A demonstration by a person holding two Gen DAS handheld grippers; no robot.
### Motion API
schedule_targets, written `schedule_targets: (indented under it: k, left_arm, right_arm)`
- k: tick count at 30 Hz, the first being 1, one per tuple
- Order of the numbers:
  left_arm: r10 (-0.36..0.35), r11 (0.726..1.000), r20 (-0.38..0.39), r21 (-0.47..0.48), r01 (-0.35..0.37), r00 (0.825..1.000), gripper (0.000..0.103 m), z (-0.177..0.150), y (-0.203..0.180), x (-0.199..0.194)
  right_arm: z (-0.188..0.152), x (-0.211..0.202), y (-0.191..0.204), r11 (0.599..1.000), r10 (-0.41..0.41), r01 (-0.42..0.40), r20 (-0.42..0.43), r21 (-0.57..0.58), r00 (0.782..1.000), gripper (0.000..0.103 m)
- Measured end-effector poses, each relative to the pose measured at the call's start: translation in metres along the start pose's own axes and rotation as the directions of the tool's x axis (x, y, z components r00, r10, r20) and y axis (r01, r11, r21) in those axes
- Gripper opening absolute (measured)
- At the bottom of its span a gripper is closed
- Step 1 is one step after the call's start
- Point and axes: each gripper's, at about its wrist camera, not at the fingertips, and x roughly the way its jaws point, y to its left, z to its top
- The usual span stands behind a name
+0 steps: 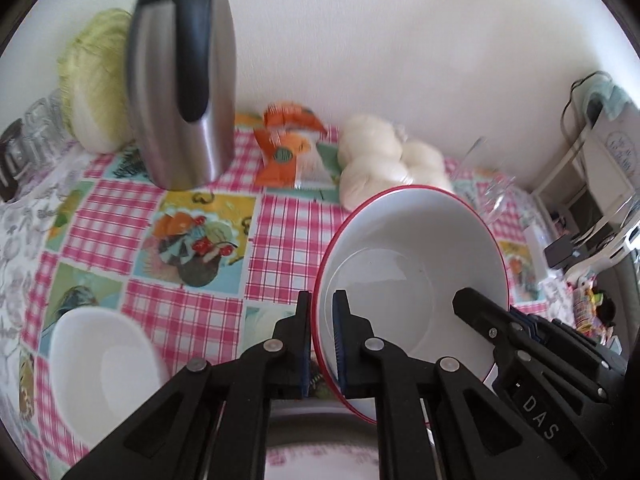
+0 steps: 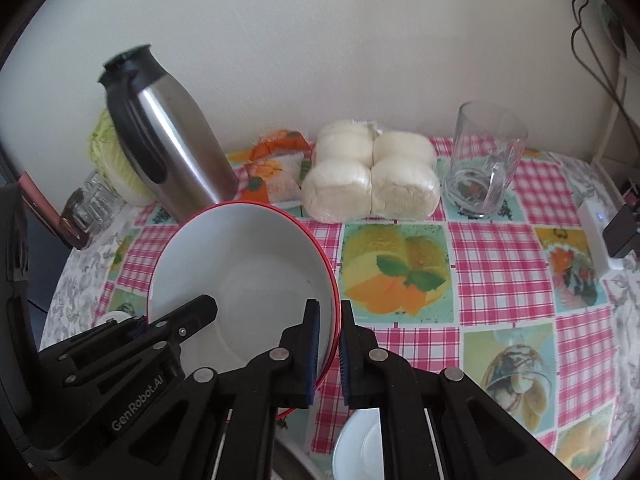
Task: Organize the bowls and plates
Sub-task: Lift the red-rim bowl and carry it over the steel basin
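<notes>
Nearest the cameras, both grippers hold the same red-rimmed bowl (image 1: 412, 276) off the table (image 2: 516, 288): the left gripper (image 1: 322, 344) has its jaws pinching the bowl's left rim, one pad outside and one inside, while the right gripper (image 2: 330, 350) pinches the opposite rim in the same way. The bowl is tilted, its empty white inside facing the cameras, and nothing is stacked in it. Low in the left wrist view a plain white bowl (image 1: 102, 368) sits on the checked cloth to the near left, and in the right wrist view a white plate (image 2: 356, 446) lies just below the right gripper. These two pieces are apart and not yet gathered, so the sorting looks to be at an early or middle stage, with the red-rimmed bowl to be set down and the others to be joined to it. Farther off stand a steel jug (image 2: 168, 140), an orange packet (image 2: 276, 164), wrapped buns (image 2: 372, 172) and a glass mug (image 2: 484, 160), with a cabbage (image 1: 96, 76) at the far left.
</notes>
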Motion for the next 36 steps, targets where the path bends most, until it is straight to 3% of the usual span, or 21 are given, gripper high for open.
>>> schedule_targets:
  k: [5,16,22,23,30,36]
  left_arm:
    - [0.012,1.0,0.09,-0.018,-0.011,0.996,0.01,-0.016,-0.004,-0.042]
    - [0.033,0.997,0.207,-0.072,-0.018,0.978,0.01,-0.068,-0.009,-0.119]
    - [0.069,0.996,0.239,-0.062,-0.056,0.969,0.01,-0.097,-0.013,-0.145]
    - [0.065,0.997,0.21,-0.057,-0.054,0.976,0.01,-0.101,-0.014,-0.148]
    - [0.074,0.997,0.228,-0.036,-0.067,0.971,0.01,-0.123,-0.013,-0.166]
    - [0.057,0.998,0.211,-0.041,-0.049,0.976,0.01,-0.134,-0.005,-0.167]
  right_arm:
    - [-0.012,-0.041,0.017,0.999,-0.019,0.022,0.052,-0.049,0.998,0.01]
    - [-0.054,-0.123,0.041,0.995,0.003,0.01,0.127,-0.097,0.992,0.01]
    - [-0.082,-0.15,0.047,0.995,0.024,-0.008,0.167,-0.097,0.986,0.01]
    - [-0.086,-0.153,0.048,0.995,0.026,-0.01,0.168,-0.096,0.985,0.01]
    - [-0.114,-0.167,0.048,0.997,0.059,-0.051,0.181,-0.053,0.982,0.01]
    - [-0.133,-0.172,0.053,0.998,0.042,-0.035,0.183,-0.043,0.982,0.01]
